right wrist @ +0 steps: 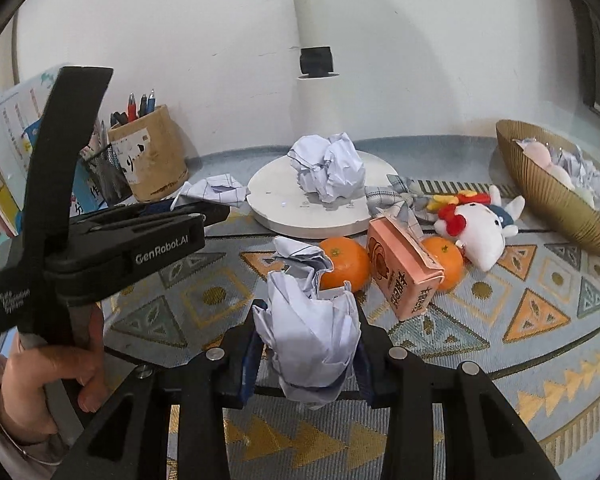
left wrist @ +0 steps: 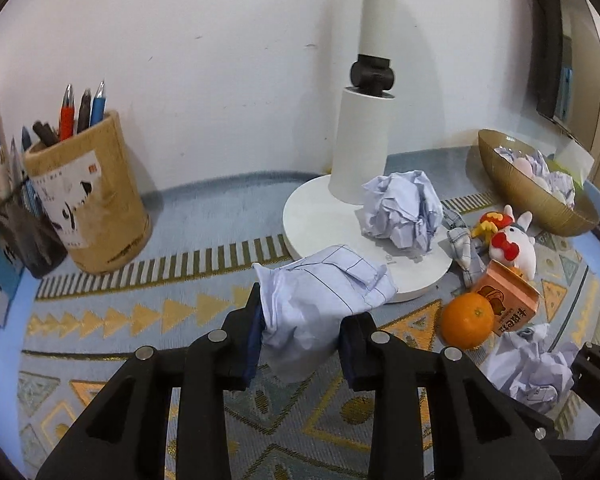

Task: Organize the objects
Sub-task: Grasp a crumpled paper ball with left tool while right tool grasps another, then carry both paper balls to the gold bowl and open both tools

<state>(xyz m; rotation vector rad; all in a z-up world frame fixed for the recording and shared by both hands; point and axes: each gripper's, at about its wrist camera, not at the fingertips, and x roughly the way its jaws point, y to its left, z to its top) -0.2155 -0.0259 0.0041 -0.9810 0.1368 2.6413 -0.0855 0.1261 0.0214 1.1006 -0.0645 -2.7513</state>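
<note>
The left gripper (left wrist: 300, 332) was found clamped on a paper wad (left wrist: 320, 300), held clear of the mat just in front of the lamp base (left wrist: 320, 216). The right gripper (right wrist: 306, 344) was likewise clamped on a second wad (right wrist: 312, 332), in front of the base and beside an orange (right wrist: 346, 264). A third wad (right wrist: 328, 168) was noted on the base itself. A bowl (right wrist: 548, 196), well to the right of the base, already held crumpled paper and was judged the likely destination. It was judged that both grips should be kept firm, the wads carried high over the carton (right wrist: 404, 272) and plush toy (right wrist: 480, 232), and released only once above the bowl.
</note>
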